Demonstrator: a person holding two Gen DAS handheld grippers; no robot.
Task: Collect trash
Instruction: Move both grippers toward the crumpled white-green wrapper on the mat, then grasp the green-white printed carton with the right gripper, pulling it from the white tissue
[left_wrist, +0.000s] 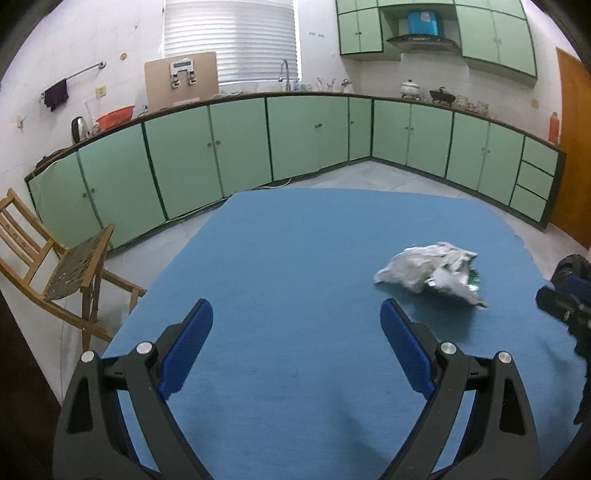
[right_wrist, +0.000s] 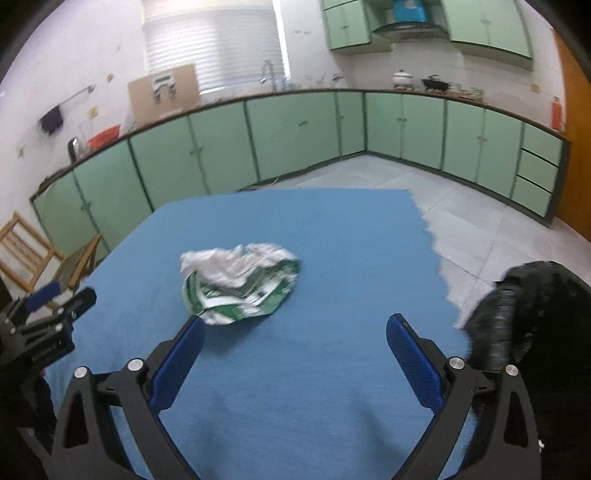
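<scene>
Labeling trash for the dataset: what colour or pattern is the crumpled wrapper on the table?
The wrapper is white with green printed stripes; the right wrist view shows it best.

Left gripper (left_wrist: 296, 314): we see its blue fingers (left_wrist: 188, 347) spread wide above the blue cloth (left_wrist: 295, 240).
Wrapper (left_wrist: 430, 271): crumpled, silver-white with some green, lying on the cloth just beyond the right finger's tip.
Right gripper (left_wrist: 565, 299): partly in view further right of the wrapper.
Chair (left_wrist: 62, 269): wooden, well left of the left finger.
</scene>
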